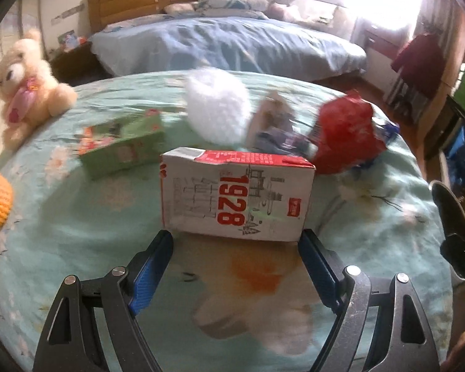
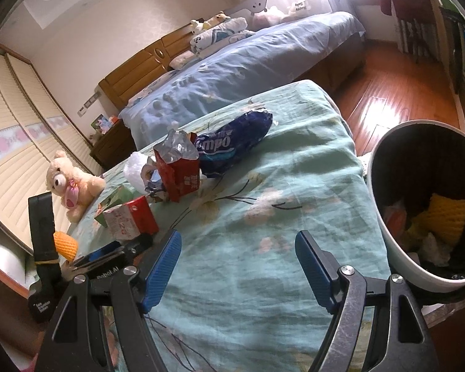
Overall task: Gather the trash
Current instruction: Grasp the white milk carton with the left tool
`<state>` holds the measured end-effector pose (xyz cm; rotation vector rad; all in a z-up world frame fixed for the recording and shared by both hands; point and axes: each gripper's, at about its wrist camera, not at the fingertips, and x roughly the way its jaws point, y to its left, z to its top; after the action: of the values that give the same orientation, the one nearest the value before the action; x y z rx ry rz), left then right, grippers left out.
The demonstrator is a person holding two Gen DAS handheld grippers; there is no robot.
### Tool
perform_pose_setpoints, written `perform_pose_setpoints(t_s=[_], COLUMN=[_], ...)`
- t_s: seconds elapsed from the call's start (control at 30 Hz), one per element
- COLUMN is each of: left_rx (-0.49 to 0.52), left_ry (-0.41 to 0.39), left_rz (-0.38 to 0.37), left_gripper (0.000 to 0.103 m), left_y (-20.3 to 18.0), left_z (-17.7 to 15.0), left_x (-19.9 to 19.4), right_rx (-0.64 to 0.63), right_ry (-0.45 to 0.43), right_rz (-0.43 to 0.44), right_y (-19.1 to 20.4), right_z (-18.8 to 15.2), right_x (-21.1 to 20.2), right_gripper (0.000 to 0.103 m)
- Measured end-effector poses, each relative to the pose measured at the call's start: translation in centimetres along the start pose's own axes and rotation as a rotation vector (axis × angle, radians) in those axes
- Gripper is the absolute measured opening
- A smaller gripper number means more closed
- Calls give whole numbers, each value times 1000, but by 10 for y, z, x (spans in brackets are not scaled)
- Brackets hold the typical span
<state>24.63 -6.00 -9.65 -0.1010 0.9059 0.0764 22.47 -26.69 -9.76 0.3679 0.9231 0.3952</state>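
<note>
A white and red drink carton [image 1: 235,195] marked 1928 lies on its side on the green flowered bedspread [image 1: 77,232]. My left gripper [image 1: 235,241] is open, its blue fingertips level with the carton's near edge on both sides, not pressing it. Beyond the carton lie a green box [image 1: 124,145], a white fluffy wad [image 1: 217,105] and a torn red packet [image 1: 347,133]. My right gripper [image 2: 237,245] hangs open over bare bedspread with nothing between its fingers. A blue tissue wrapper [image 2: 232,142] lies past the red packet [image 2: 179,173]. The white trash bin [image 2: 384,226] stands at the right.
A teddy bear [image 1: 28,86] sits at the bedspread's far left, and an orange foam net [image 2: 65,245] lies near the left edge. The bin holds a yellow foam net [image 2: 443,220] and paper scraps. A second bed [image 2: 232,71] and wooden floor [image 2: 387,93] lie beyond.
</note>
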Motion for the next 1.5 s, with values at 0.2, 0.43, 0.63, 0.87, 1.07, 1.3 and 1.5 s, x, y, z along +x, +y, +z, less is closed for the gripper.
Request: perform_pose_setpoints(t_s=[0.2,0.43,0.63,0.87,1.07,1.3,1.5], left_rx=[22,36,9,-20,-32,-55,-40], left_ry=[-37,-48,-28,27,21,-5,-10], left_rz=[77,-13,-40,48,77,-1,31], left_gripper=[82,83,83,82,82,83,83], left_y=[36,36,16,7,45,52,30], left_z=[-16,-19,5,19,-1,-11,8], left_x=[-20,-32,-13,23,6,-10,8], right_rx=[-25,-44,-49,-23,-51,-61,-47], right_ry=[7,27,22,34,25,33,43], right_rz=[30,60,47,34,58,84,69], right_y=[12,30,33,26,39,58,64], right_z=[1,7,12,15,21,33,40], right_x=[5,24,32,37,36,58,82], right_gripper=[77,77,77,77,77,77,77])
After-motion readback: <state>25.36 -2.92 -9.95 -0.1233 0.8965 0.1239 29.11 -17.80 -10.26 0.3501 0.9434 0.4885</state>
